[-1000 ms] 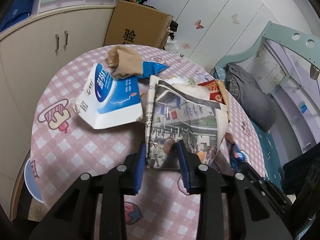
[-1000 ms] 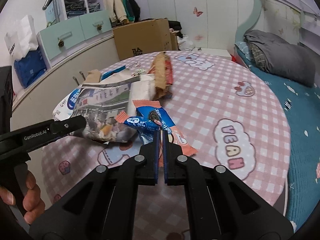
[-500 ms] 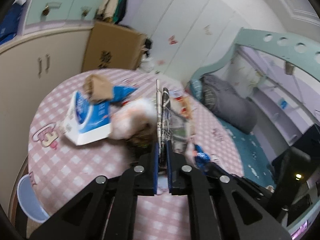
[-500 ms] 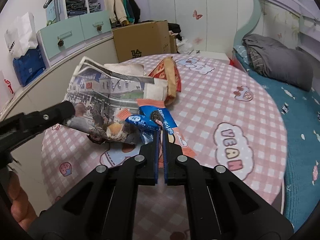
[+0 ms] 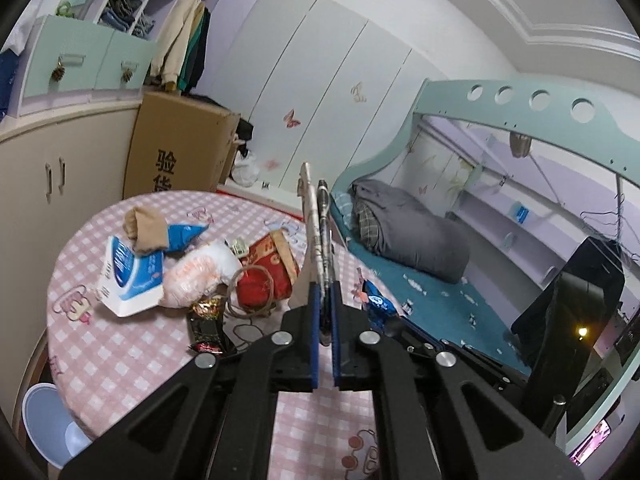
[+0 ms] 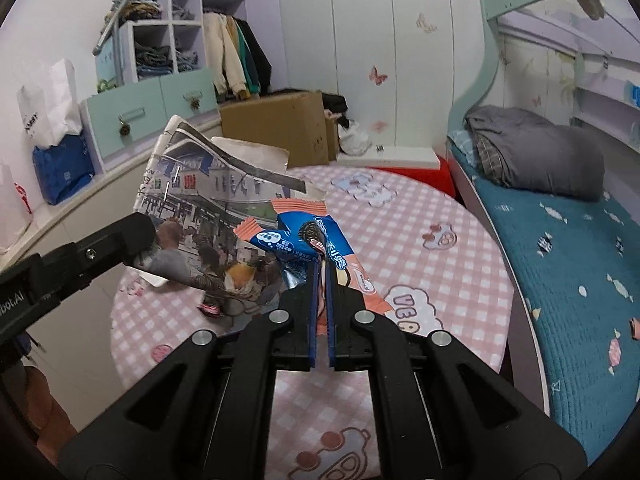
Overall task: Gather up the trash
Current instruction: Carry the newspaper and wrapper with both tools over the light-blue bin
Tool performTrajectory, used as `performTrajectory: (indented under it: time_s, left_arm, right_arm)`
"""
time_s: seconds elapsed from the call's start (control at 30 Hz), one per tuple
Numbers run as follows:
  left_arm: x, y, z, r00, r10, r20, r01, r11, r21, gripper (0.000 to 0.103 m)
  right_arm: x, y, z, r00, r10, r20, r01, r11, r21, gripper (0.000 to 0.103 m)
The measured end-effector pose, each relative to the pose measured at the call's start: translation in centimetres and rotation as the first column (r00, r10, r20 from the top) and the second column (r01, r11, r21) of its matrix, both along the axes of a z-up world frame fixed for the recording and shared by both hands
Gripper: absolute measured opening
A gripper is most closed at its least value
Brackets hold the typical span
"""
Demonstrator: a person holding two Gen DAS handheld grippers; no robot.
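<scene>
Under left jaws clamped on newspaper [image 5: 316,236], wrappers [image 5: 208,322]; right's on cookie packet [image 6: 308,240].

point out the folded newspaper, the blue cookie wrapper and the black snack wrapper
Folded printed newspaper [image 6: 208,216]: right wrist view, on its photo page.
Blue crinkled cookie wrapper [image 6: 308,236]: right wrist view, on the cookie picture.
Black glossy snack wrapper [image 5: 206,324]: left wrist view, mid-body, lying on the table.

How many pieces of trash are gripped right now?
2: the newspaper in the left gripper, and the blue cookie wrapper in the right gripper. No others appear held.
</scene>
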State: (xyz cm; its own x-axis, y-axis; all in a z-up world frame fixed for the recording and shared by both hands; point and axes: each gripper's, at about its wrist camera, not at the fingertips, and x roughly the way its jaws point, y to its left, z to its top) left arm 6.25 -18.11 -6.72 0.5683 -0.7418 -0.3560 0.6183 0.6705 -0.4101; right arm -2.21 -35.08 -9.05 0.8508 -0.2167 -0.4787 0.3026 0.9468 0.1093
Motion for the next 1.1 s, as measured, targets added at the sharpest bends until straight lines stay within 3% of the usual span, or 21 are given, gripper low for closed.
performTrajectory:
  time_s: [0.17, 0.37, 0.57, 0.77, 0.93, 1.1]
  left_arm:
    - [-1.5, 4.2, 1.9, 0.996, 0.085, 0.034, -0.084, 0.996, -0.023, 0.004]
    - [-2.1, 12.4, 3.3, 0.966, 0.253, 0.057, -0.252, 0.967, -0.033, 0.004]
    - [-1.1, 21.3, 1.8, 0.884, 0.467, 0.024, -0.468, 0.884, 0.011, 0.004]
    - [2.9, 29.0, -4.1, 0.756, 0.644, -0.118, -0.627, 0.764, 0.154, 0.004]
    - [6.5, 32.8, -10.0, 0.677, 0.699, -0.23, -0.643, 0.714, 0.275, 0.004]
    - [9.7, 34.4, -15.8, 0.632, 0.71, -0.31, -0.603, 0.702, 0.379, 0.005]
  right_arm:
    - [-0.2, 3.0, 1.7, 0.997, 0.072, 0.032, -0.072, 0.997, -0.019, 0.004]
    - [2.1, 10.0, 2.8, 0.966, 0.255, 0.044, -0.255, 0.967, -0.016, 0.004]
    - [6.3, 19.5, 1.9, 0.887, 0.462, -0.001, -0.462, 0.887, 0.0, 0.004]
    - [11.0, 27.6, -1.9, 0.811, 0.577, -0.103, -0.578, 0.816, 0.016, 0.004]
    - [15.6, 32.7, -6.9, 0.759, 0.615, -0.214, -0.621, 0.782, 0.044, 0.004]
    - [18.7, 35.7, -11.8, 0.722, 0.621, -0.305, -0.634, 0.77, 0.068, 0.004]
